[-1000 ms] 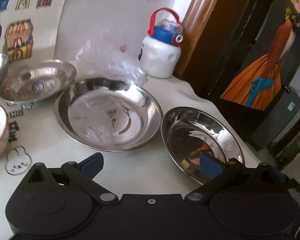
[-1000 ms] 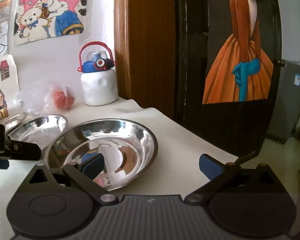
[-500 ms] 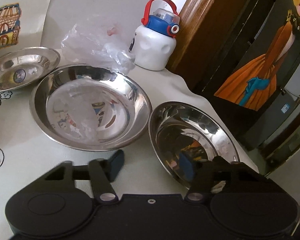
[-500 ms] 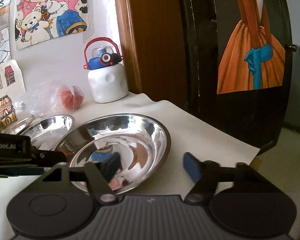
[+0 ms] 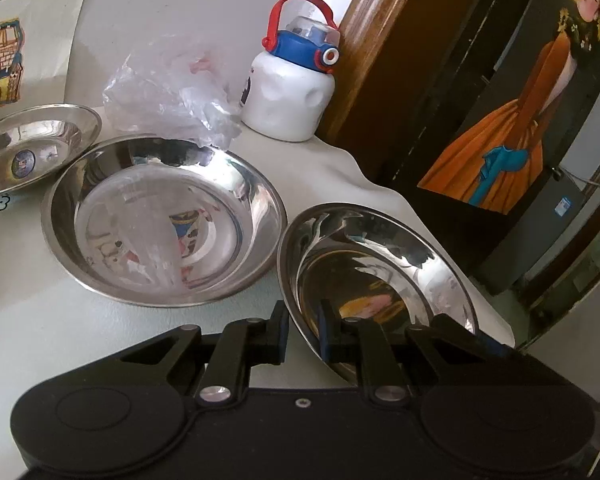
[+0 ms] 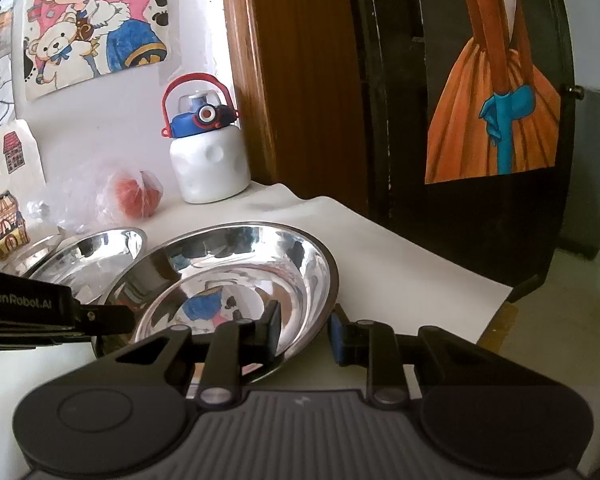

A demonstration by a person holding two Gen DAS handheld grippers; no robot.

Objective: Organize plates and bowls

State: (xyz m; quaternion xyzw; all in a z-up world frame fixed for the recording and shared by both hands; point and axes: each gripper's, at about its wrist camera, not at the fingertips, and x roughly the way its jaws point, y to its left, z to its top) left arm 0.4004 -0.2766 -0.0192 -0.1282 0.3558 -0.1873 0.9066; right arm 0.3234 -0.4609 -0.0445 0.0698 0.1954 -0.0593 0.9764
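A steel plate (image 5: pixel 380 272) sits at the right end of the white table, beside a larger steel plate (image 5: pixel 160 232) and a small steel dish (image 5: pixel 28 148) at far left. My left gripper (image 5: pixel 302 332) is shut on the near-left rim of the right-hand plate, which tilts slightly. In the right wrist view the same plate (image 6: pixel 240 272) has its near-right rim between the fingers of my right gripper (image 6: pixel 305 334); they have narrowed, but a gap shows beside the blue right pad (image 6: pixel 336 340). The left gripper's black housing (image 6: pixel 28 304) reaches in from the left.
A white bottle (image 5: pixel 288 96) with a blue lid and red handle stands by the wall. A clear plastic bag (image 5: pixel 168 92) holds a red fruit (image 6: pixel 138 198). The table's edge (image 6: pixel 480 292) drops off just right of the plate, near a dark door.
Both grippers moved in on the right-hand plate and narrowed their fingers. The left went from wide open to shut on the rim; the right now straddles the opposite rim.
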